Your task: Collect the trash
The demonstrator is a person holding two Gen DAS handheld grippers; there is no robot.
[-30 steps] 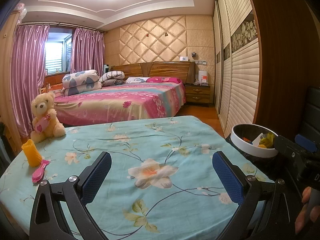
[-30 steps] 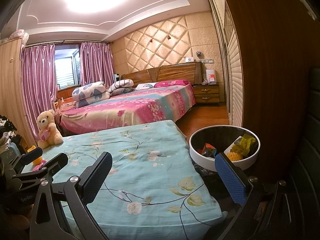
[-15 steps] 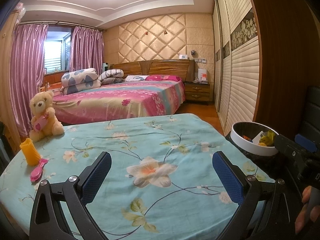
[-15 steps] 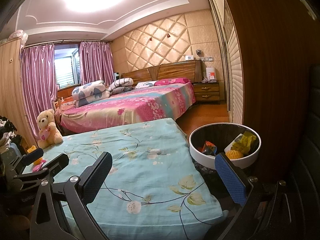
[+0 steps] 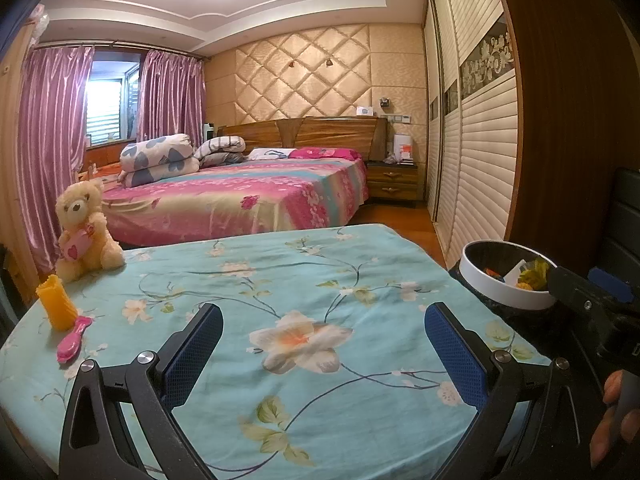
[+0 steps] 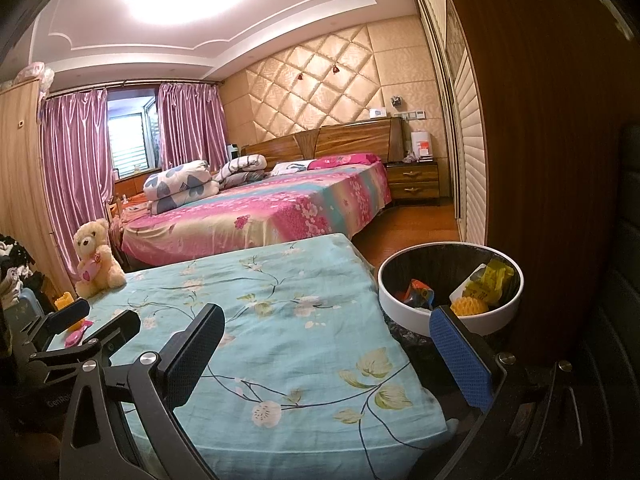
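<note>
A white-rimmed trash bin with a black liner stands right of the table and holds wrappers, a yellow packet and a yellow ball. It also shows in the left wrist view. My left gripper is open and empty over the floral tablecloth. My right gripper is open and empty over the table's right edge, its right finger in front of the bin. The left gripper also shows in the right wrist view.
A teddy bear, an orange cup and a pink brush sit at the table's left end. A bed lies beyond. A wardrobe and dark door stand on the right.
Both views have shifted slightly, the table and bin sitting a little lower and nearer. Both grippers stay open and empty.
</note>
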